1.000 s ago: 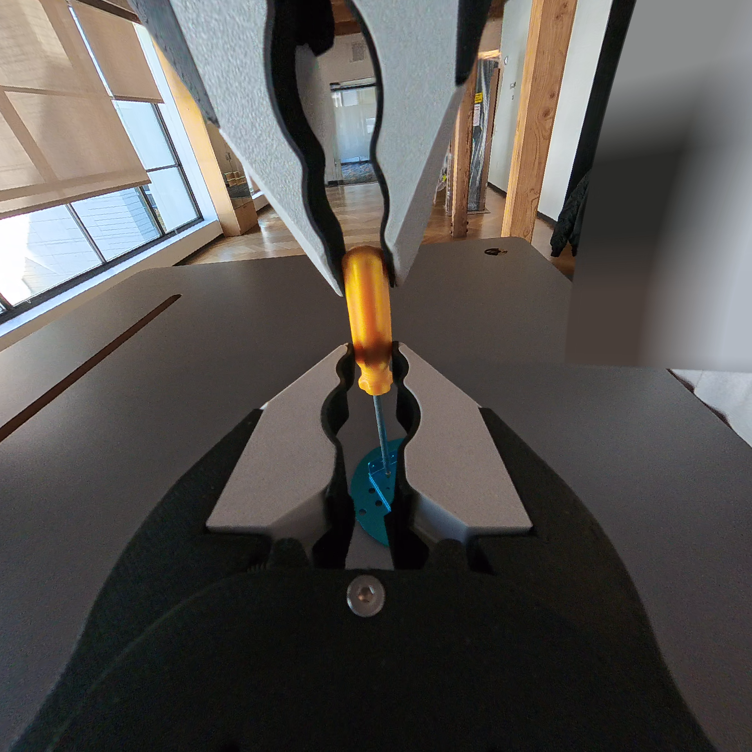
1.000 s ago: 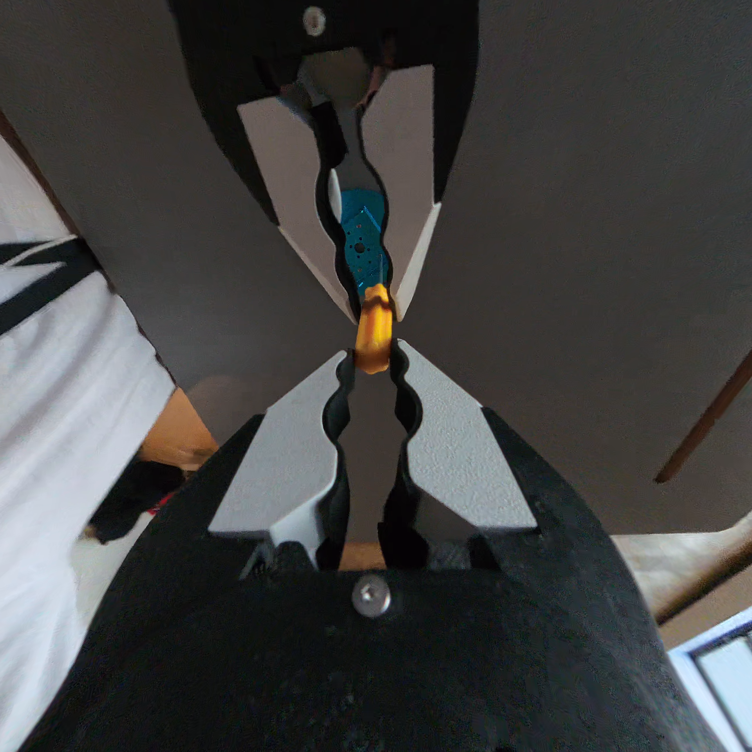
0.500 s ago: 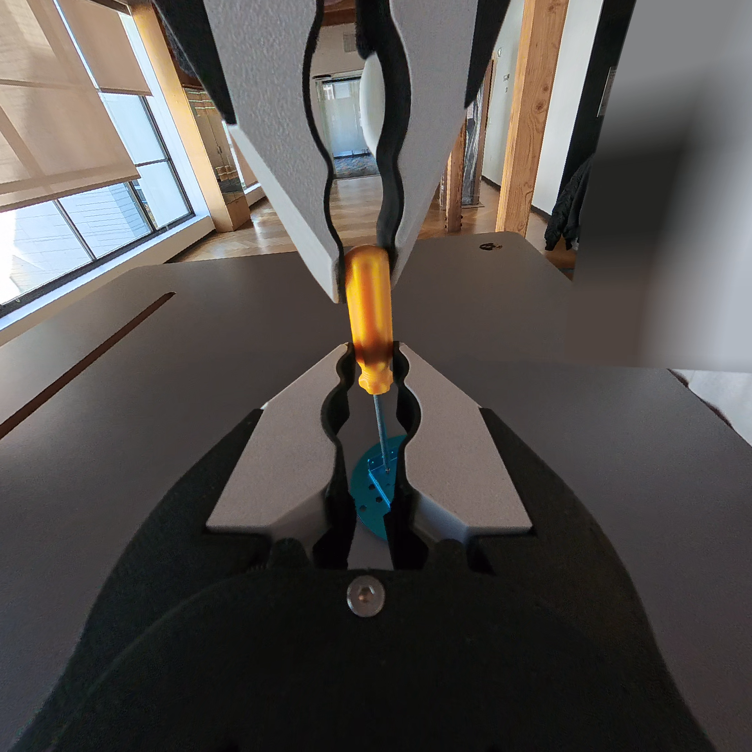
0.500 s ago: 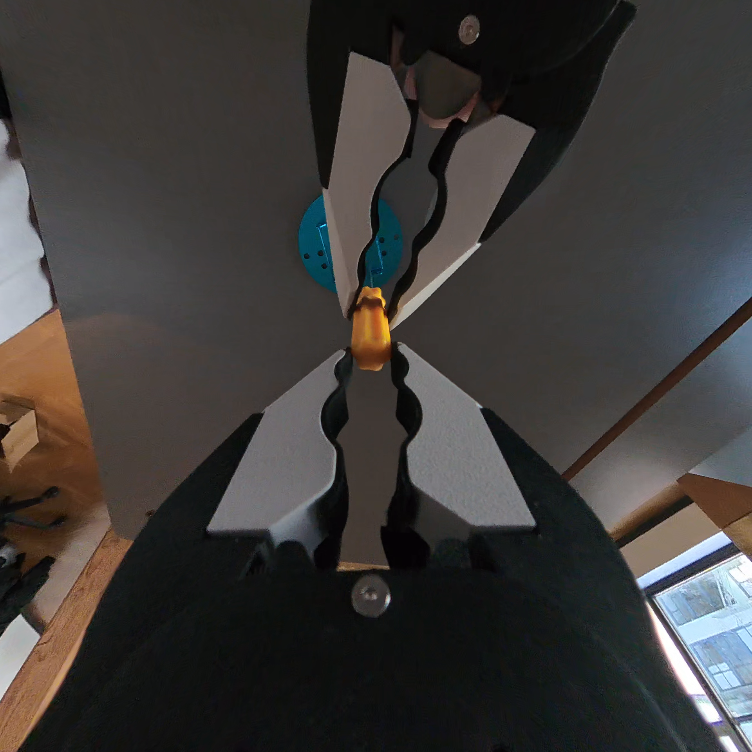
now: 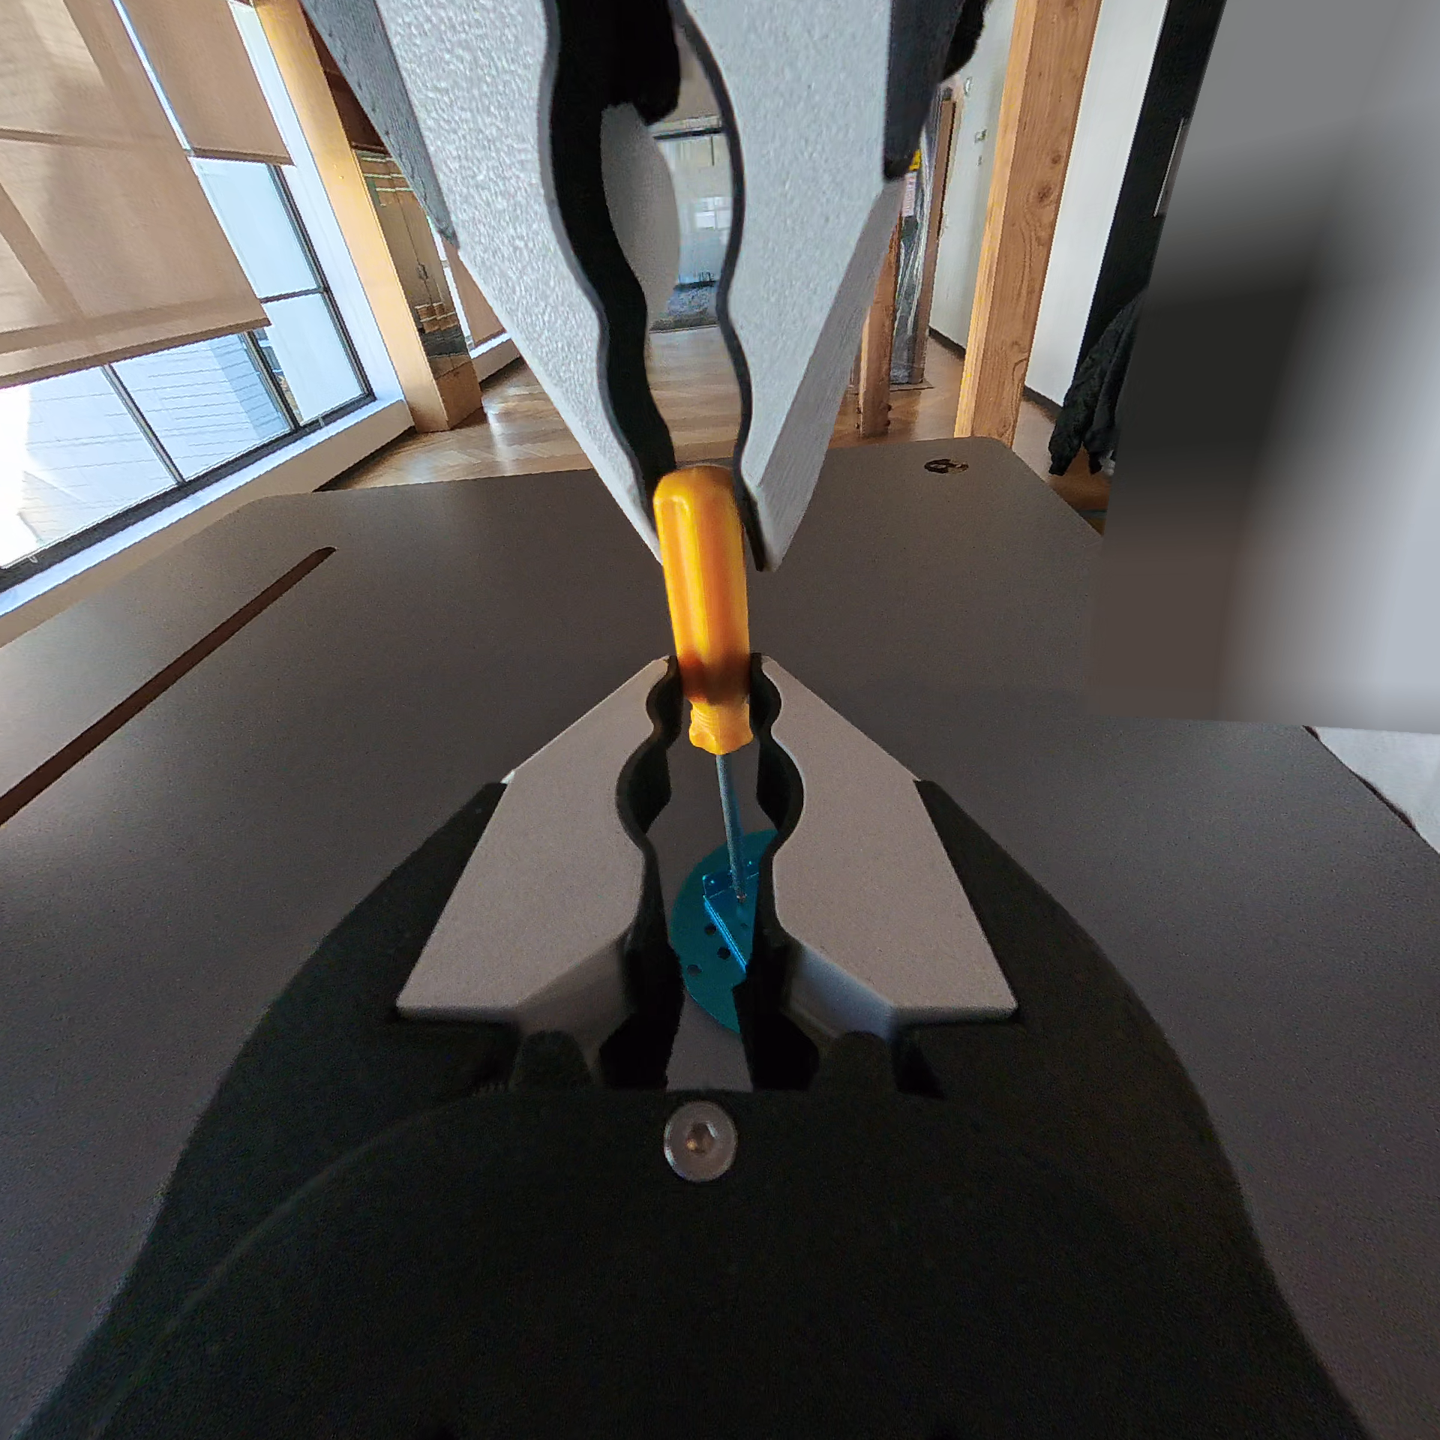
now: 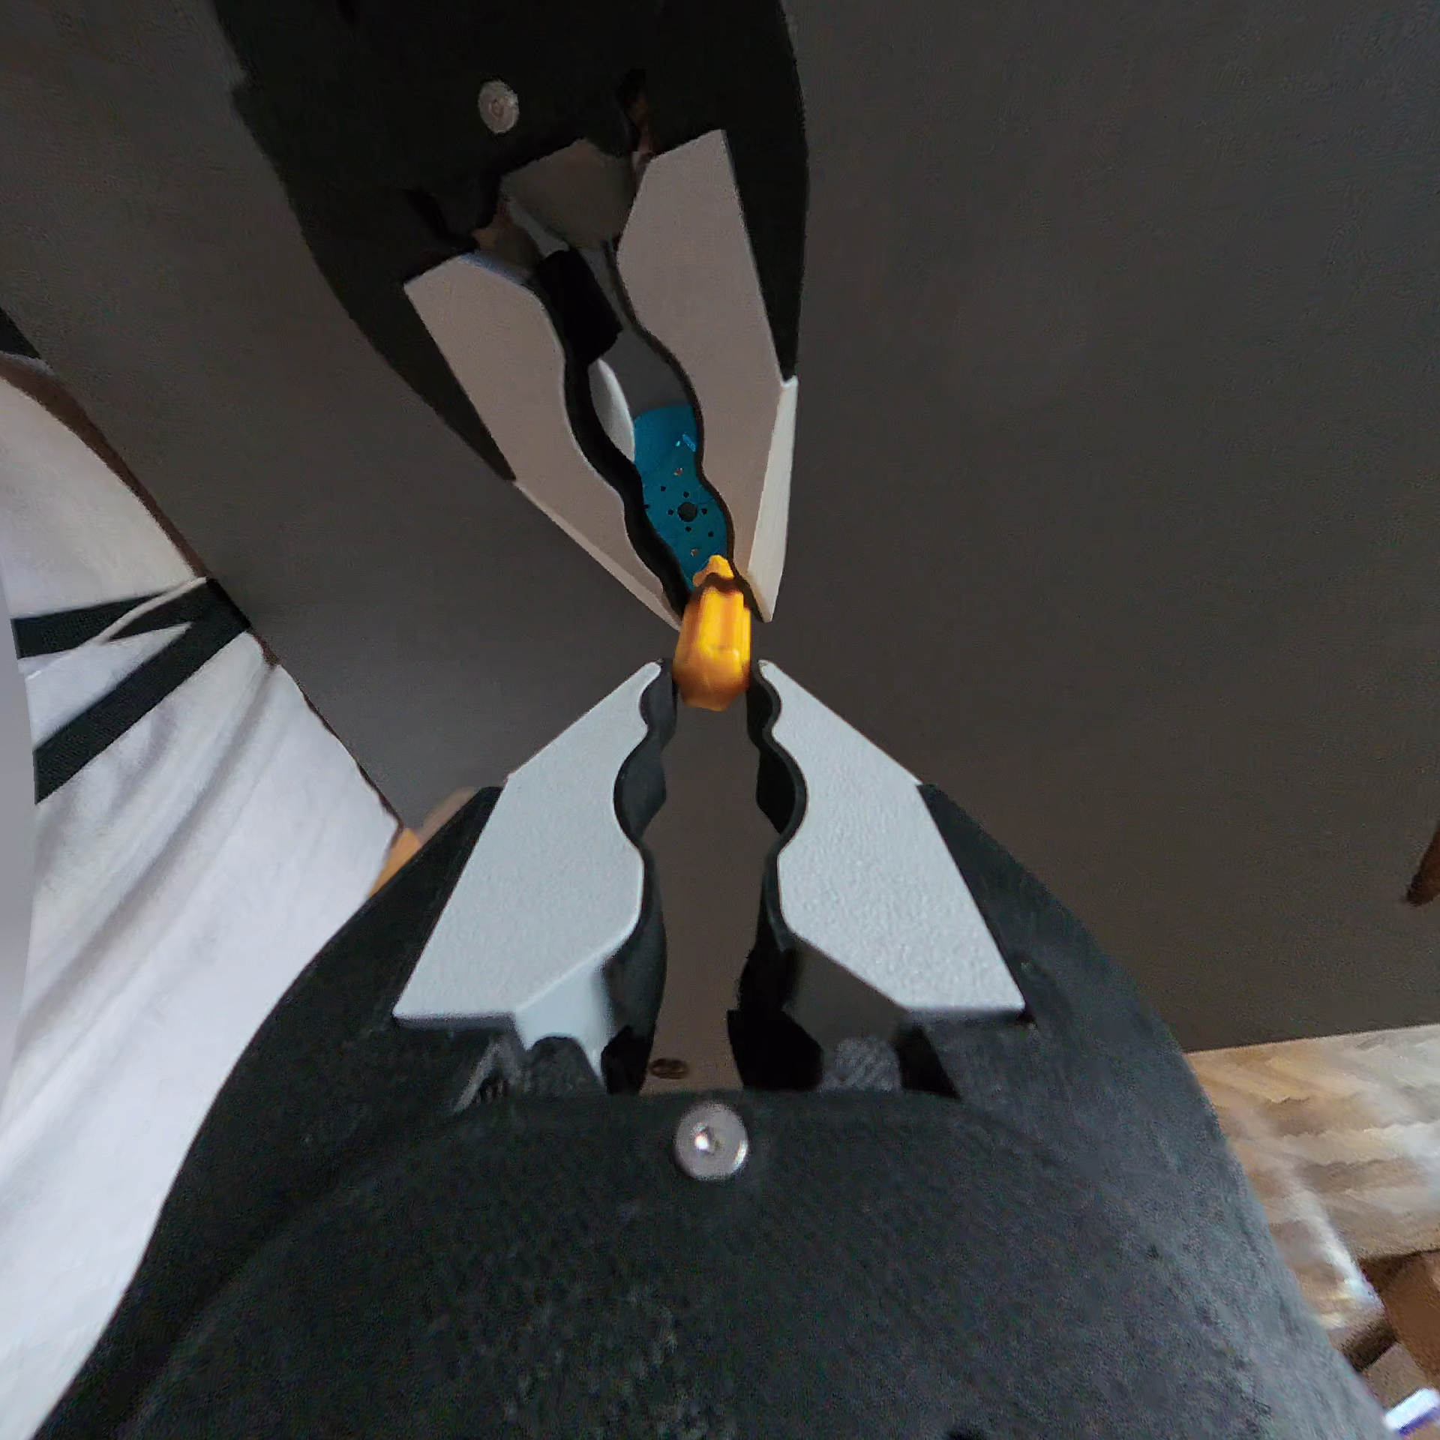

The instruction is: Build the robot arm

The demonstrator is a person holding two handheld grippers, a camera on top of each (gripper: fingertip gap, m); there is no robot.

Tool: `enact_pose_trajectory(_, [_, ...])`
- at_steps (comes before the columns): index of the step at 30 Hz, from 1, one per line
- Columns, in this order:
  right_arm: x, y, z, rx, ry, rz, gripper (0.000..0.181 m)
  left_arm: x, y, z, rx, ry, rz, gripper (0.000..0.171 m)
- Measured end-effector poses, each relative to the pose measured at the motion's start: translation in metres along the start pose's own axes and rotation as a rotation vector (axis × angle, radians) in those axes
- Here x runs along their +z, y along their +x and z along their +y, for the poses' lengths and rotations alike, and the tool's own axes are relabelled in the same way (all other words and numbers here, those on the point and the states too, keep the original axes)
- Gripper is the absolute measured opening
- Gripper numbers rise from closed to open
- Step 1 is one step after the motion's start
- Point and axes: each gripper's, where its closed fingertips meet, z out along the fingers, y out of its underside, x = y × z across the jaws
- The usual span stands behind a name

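Both grippers were closed on one orange-handled screwdriver (image 5: 705, 615), each at a different height. Left gripper (image 5: 711, 686) pinched the lower handle between its fingertips, just above the shaft. Seen in the left wrist view, the shaft ran down between the left fingers (image 5: 545, 880), slightly tilted, and its tip touched a small blue bracket (image 5: 728, 919) standing on a blue disc (image 5: 697, 935) drilled with holes. That disc lay flat on the dark grey table (image 5: 312, 740), mostly hidden by the fingers. Right gripper (image 6: 711, 676) came from above and clamped the top end of the handle at its fingertips; in its own view the handle end (image 6: 711, 651) appeared foreshortened, with the left gripper beyond it and the disc (image 6: 686, 499) visible through the gap in the left fingers. A person in a white garment (image 6: 156, 779) stood at the table edge. Beyond the table were a wood floor (image 5: 701, 397), wooden posts (image 5: 1013, 234) and windows (image 5: 156, 390) with blinds.
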Motion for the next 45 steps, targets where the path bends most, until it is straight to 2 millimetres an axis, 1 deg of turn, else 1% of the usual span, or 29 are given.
enact_pose_trajectory(1, [0.0, 0.0, 0.001, -0.069, -0.005, 0.003, 0.017, 0.0, 0.0, 0.0, 0.001, 0.0, 0.002, 0.015])
enact_pose_trajectory(2, [0.0, -0.002, 0.002, -0.158, -0.014, -0.006, 0.023, 0.001, 0.001, 0.0, 0.005, -0.002, 0.002, 0.015])
enact_pose_trajectory(6, [-0.005, -0.005, -0.003, -0.483, 0.028, 0.045, 0.022, 0.002, 0.003, 0.0, 0.011, -0.006, 0.011, 0.015])
enact_pose_trajectory(8, [-0.004, 0.0, -0.003, -0.574, 0.016, 0.1, 0.017, 0.002, 0.002, 0.0, 0.009, -0.007, 0.008, 0.015])
enact_pose_trajectory(9, [-0.003, 0.0, -0.003, -0.588, 0.011, 0.101, 0.017, 0.002, 0.002, 0.0, 0.007, -0.006, 0.01, 0.015])
enact_pose_trajectory(11, [-0.003, 0.002, -0.003, -0.563, -0.006, 0.114, 0.017, 0.002, 0.002, 0.0, 0.006, -0.007, 0.005, 0.015])
enact_pose_trajectory(13, [-0.002, 0.001, -0.003, -0.45, -0.02, 0.088, 0.017, 0.001, 0.001, 0.0, 0.006, -0.007, 0.003, 0.015])
enact_pose_trajectory(15, [-0.002, 0.002, -0.003, -0.27, -0.018, 0.062, 0.016, 0.001, 0.0, 0.0, 0.005, -0.009, -0.002, 0.015])
enact_pose_trajectory(17, [-0.001, 0.003, -0.004, -0.007, 0.014, 0.026, 0.016, 0.0, -0.002, 0.001, -0.004, -0.011, -0.006, 0.016])
enact_pose_trajectory(18, [-0.001, 0.005, -0.006, 0.088, 0.049, 0.014, 0.016, 0.0, -0.003, 0.001, -0.005, -0.013, -0.014, 0.017])
enact_pose_trajectory(19, [0.0, 0.005, -0.008, 0.153, 0.074, -0.001, 0.017, 0.0, -0.005, 0.002, -0.007, -0.014, -0.019, 0.017])
enact_pose_trajectory(20, [0.0, 0.006, -0.008, 0.169, 0.087, -0.007, 0.017, -0.001, -0.005, 0.002, -0.01, -0.013, -0.018, 0.016])
enact_pose_trajectory(21, [0.0, 0.005, -0.009, 0.137, 0.091, -0.002, 0.017, -0.001, -0.004, 0.002, -0.011, -0.012, -0.014, 0.016])
enact_pose_trajectory(22, [0.0, 0.004, -0.008, 0.069, 0.083, 0.009, 0.017, -0.001, -0.003, 0.002, -0.008, -0.011, -0.01, 0.016])
enact_pose_trajectory(24, [-0.002, 0.003, -0.008, -0.118, 0.074, 0.028, 0.019, 0.001, -0.001, 0.001, 0.002, -0.014, -0.007, 0.016])
enact_pose_trajectory(25, [-0.006, 0.002, -0.011, -0.203, 0.103, 0.044, 0.029, 0.002, -0.001, 0.001, 0.004, -0.015, -0.006, 0.016])
enact_pose_trajectory(26, [-0.013, 0.001, -0.014, -0.287, 0.143, 0.052, 0.034, 0.002, -0.001, 0.001, 0.004, -0.014, -0.005, 0.016])
enact_pose_trajectory(27, [-0.02, -0.001, -0.019, -0.375, 0.188, 0.065, 0.048, 0.002, -0.001, 0.001, 0.002, -0.014, -0.006, 0.016])
enact_pose_trajectory(28, [-0.025, -0.002, -0.02, -0.463, 0.216, 0.087, 0.055, 0.002, -0.001, 0.001, 0.001, -0.014, -0.006, 0.016])
enact_pose_trajectory(29, [-0.026, -0.002, -0.017, -0.553, 0.208, 0.111, 0.055, 0.002, -0.001, 0.001, 0.001, -0.014, -0.006, 0.016])
enact_pose_trajectory(30, [-0.025, 0.002, -0.014, -0.62, 0.188, 0.161, 0.059, 0.002, -0.001, 0.001, 0.0, -0.014, -0.007, 0.016])
enact_pose_trajectory(32, [-0.018, 0.004, -0.008, -0.699, 0.136, 0.186, 0.058, 0.002, -0.001, 0.001, 0.001, -0.014, -0.006, 0.016])
enact_pose_trajectory(33, [-0.015, 0.004, -0.007, -0.721, 0.122, 0.186, 0.053, 0.003, 0.0, 0.001, 0.004, -0.014, -0.005, 0.016])
enact_pose_trajectory(35, [-0.013, -0.001, -0.008, -0.799, 0.14, 0.171, 0.031, 0.003, 0.0, 0.001, 0.006, -0.014, -0.003, 0.016])
enact_pose_trajectory(37, [-0.01, 0.001, -0.008, -0.819, 0.132, 0.171, 0.02, 0.004, 0.001, 0.001, 0.009, -0.016, -0.002, 0.016])
enact_pose_trajectory(41, [-0.007, 0.0, -0.006, -0.735, 0.112, 0.115, 0.017, 0.003, 0.002, 0.001, 0.009, -0.018, 0.003, 0.016])
enact_pose_trajectory(43, [-0.007, 0.0, -0.004, -0.623, 0.093, 0.082, 0.017, 0.004, 0.002, 0.001, 0.006, -0.019, 0.007, 0.016])
enact_pose_trajectory(45, [-0.007, 0.003, 0.0, -0.473, 0.053, 0.073, 0.016, 0.004, 0.002, 0.002, 0.002, -0.023, 0.003, 0.015])
